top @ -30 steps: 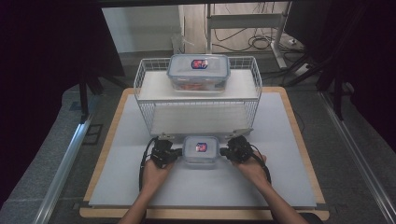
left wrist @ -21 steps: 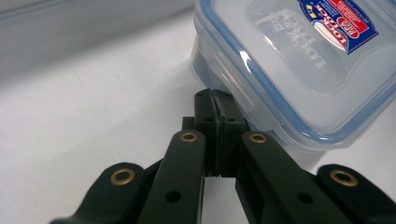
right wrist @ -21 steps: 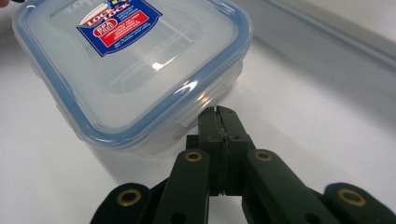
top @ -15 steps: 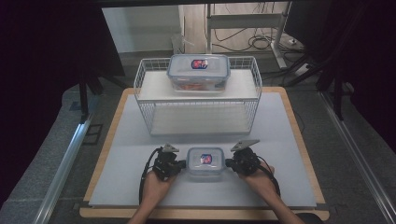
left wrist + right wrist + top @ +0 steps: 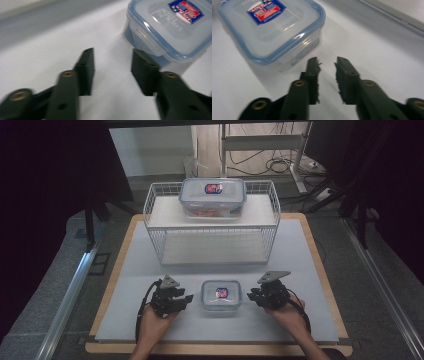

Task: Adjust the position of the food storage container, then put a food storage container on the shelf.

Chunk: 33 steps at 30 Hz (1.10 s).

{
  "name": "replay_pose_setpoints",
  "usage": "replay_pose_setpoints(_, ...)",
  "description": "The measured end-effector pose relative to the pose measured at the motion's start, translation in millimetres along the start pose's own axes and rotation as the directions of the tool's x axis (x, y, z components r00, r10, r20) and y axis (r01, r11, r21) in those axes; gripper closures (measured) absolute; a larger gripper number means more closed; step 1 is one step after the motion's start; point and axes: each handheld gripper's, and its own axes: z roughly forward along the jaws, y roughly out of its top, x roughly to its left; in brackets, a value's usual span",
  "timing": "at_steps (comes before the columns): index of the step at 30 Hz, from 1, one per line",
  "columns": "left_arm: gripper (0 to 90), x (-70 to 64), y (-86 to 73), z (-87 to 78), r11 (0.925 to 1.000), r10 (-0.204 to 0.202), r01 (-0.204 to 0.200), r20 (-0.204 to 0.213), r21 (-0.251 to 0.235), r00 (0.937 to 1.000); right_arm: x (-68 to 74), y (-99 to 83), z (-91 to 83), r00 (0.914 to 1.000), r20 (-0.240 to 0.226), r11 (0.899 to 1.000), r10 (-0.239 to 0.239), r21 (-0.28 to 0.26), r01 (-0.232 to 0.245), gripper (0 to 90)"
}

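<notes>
From where I'm sitting, the small container (image 5: 221, 295) sits flat on the bench (image 5: 310, 265), lid on, right between my two grippers near the front edge. Left gripper (image 5: 186, 298) is just beside its left end, jaws apart with nothing in them. Right gripper (image 5: 251, 295) is just off the other end, jaws also apart and empty. A bigger container (image 5: 213, 196) rests on top of the wire rack (image 5: 155, 232) farther back.
</notes>
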Motion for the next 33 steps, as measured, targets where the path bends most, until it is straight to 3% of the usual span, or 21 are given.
replay_pose_setpoints(5,35.2,2.3,-9.9,-9.2,0.9987,0.038,-0.037,0.012,-0.034,0.9992,1.6,-7.8,-8.8,0.9997,0.004,0.999,-0.026,-0.032,0.026,53.1)
replay_pose_setpoints(11,19.0,4.7,-19.7,-10.6,0.9959,0.077,-0.076,0.014,-0.049,0.9969,4.6,-14.2,-14.8,0.9997,-0.001,0.998,-0.025,-0.058,0.025,38.4)
replay_pose_setpoints(17,11.8,0.2,-20.0,-8.2,0.9904,0.134,-0.134,-0.014,-0.032,0.9909,1.1,-17.2,-14.2,1.0000,-0.003,0.998,-0.006,-0.063,0.006,32.4)
replay_pose_setpoints(23,12.8,-1.6,-16.5,-10.8,0.9852,0.159,-0.159,-0.006,-0.064,0.9872,0.2,-17.3,-12.5,1.0000,-0.004,0.998,-0.001,-0.062,0.000,28.2)
replay_pose_setpoints(27,13.1,-1.1,-15.9,-11.4,0.9876,0.144,-0.143,0.005,-0.065,0.9896,-1.4,-16.3,-11.4,1.0000,-0.001,0.998,0.007,-0.060,-0.007,26.4)
replay_pose_setpoints(33,9.8,-1.8,-10.1,-11.9,0.9951,0.096,-0.095,0.034,-0.025,0.9948,-1.9,-14.0,-10.5,0.9996,0.015,0.998,0.025,-0.053,-0.024,21.0)
